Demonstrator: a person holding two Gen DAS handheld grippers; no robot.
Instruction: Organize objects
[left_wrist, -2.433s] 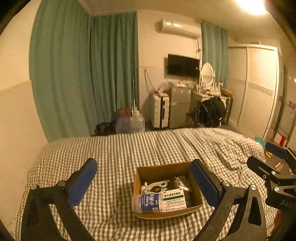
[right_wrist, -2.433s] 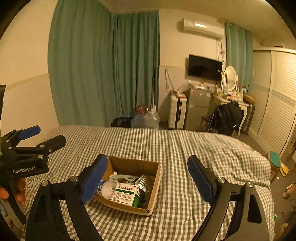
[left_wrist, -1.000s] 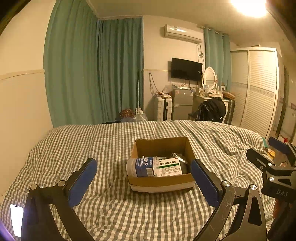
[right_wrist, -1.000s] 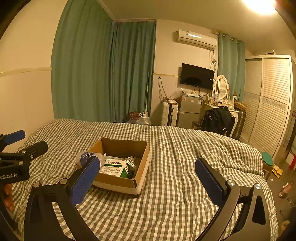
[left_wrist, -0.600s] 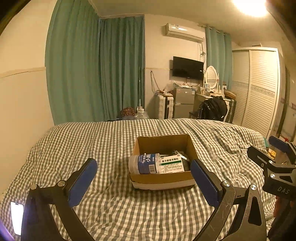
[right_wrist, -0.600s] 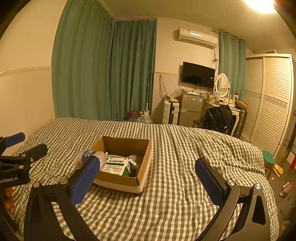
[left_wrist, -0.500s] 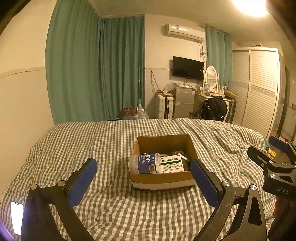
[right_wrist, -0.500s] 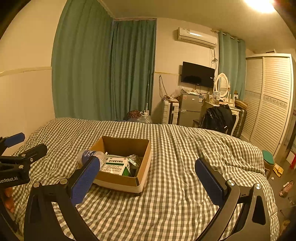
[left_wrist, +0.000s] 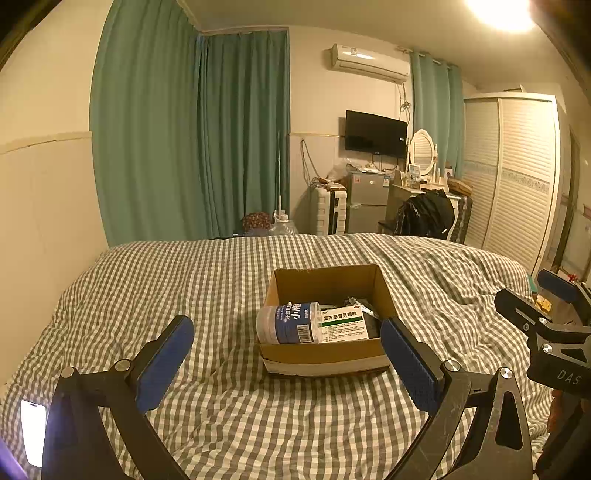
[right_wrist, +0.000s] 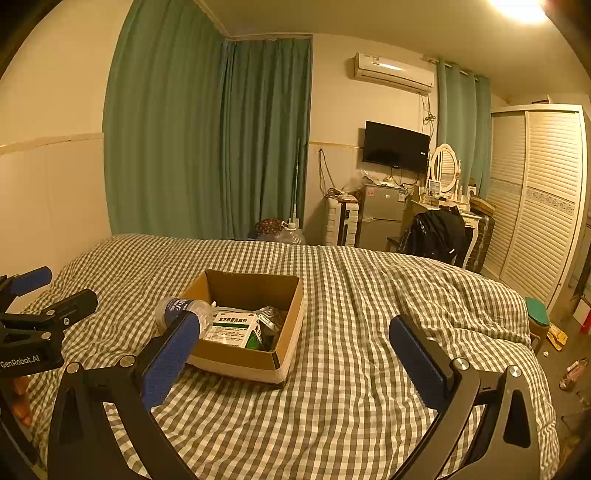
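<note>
Left wrist view
Left gripper (left_wrist: 286, 356): black frame, blue pads; jaws spread wide, nothing between them; held above the bed, short of the box.
Open brown cardboard box (left_wrist: 321, 356): resting on the green-and-white checked bedspread (left_wrist: 155, 288), ahead between the two pads.
Clear plastic bottle with blue label (left_wrist: 288, 323): lying on its side inside the box at the front left, its end over the rim.
White-and-green medicine carton (left_wrist: 344, 325): lying flat in the box, touching the bottle's right side.
Right gripper (left_wrist: 546, 314): visible at the right edge, well apart from the box.

Right wrist view
Right gripper (right_wrist: 295, 349): jaws spread wide, empty; above the bedspread (right_wrist: 369, 295).
Box (right_wrist: 284, 343): left of centre; the left pad overlaps its near corner in the picture.
Bottle (right_wrist: 181, 308): projecting past the box's left rim.
Carton (right_wrist: 234, 326): inside the box, near side.
Left gripper (right_wrist: 48, 291): at the left edge, jaws apart.
</note>
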